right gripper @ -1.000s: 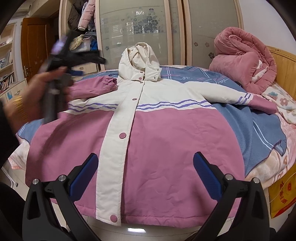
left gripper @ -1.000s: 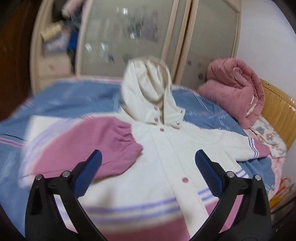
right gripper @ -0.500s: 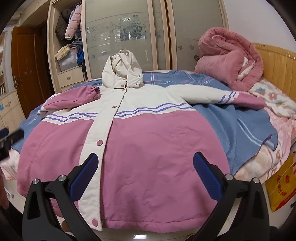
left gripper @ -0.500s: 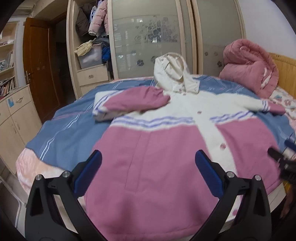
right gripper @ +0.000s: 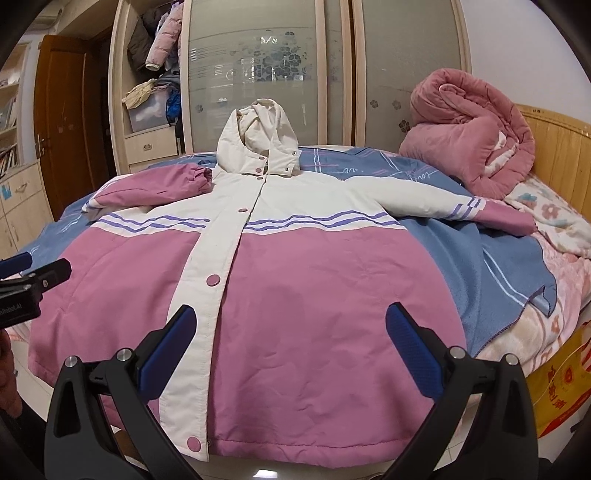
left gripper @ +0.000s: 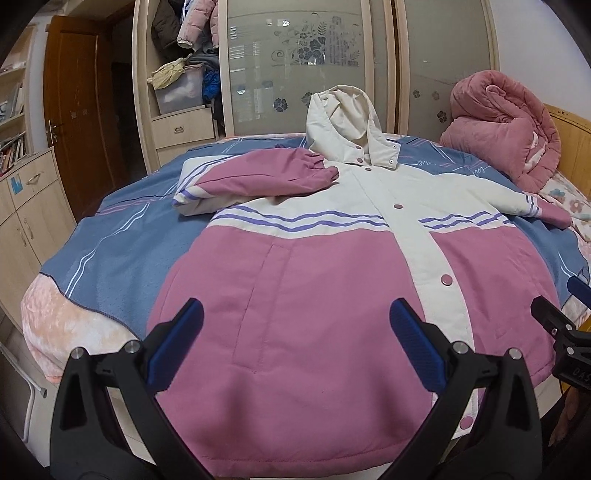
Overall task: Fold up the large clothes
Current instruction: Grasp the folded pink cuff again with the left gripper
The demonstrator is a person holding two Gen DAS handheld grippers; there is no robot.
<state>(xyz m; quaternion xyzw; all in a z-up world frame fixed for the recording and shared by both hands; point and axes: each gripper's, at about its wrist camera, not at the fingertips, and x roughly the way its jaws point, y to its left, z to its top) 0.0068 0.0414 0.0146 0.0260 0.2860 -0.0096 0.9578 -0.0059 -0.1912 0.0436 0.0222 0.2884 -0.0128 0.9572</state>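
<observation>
Pink-and-cream hooded jacket [left gripper: 332, 280] is laid flat, front up, on the bed [left gripper: 110, 251], one sleeve [left gripper: 266, 177] folded across the chest, w/ left gripper [left gripper: 295, 343] & right gripper [right gripper: 291, 341] held wide-jawed, empty, above the hem.

This is a bedroom in a home. A bed [right gripper: 517, 332] fills the middle of the room, covered by a blue blanket [right gripper: 461, 258] over a floral sheet [right gripper: 554, 221], with a wooden headboard [right gripper: 561, 147] on the right. A rolled pink quilt [right gripper: 469, 140] sits near that headboard. Behind the bed stands a wardrobe with frosted sliding doors [left gripper: 295, 66] patterned with flowers, and beside them an open section stuffed with hanging coats [left gripper: 192, 26], a storage box [left gripper: 181, 88] and a drawer [left gripper: 181, 127]. A brown wooden door [left gripper: 77, 110] and low cabinets [left gripper: 29, 206] line the left wall, with books on shelves [left gripper: 11, 151] above.
</observation>
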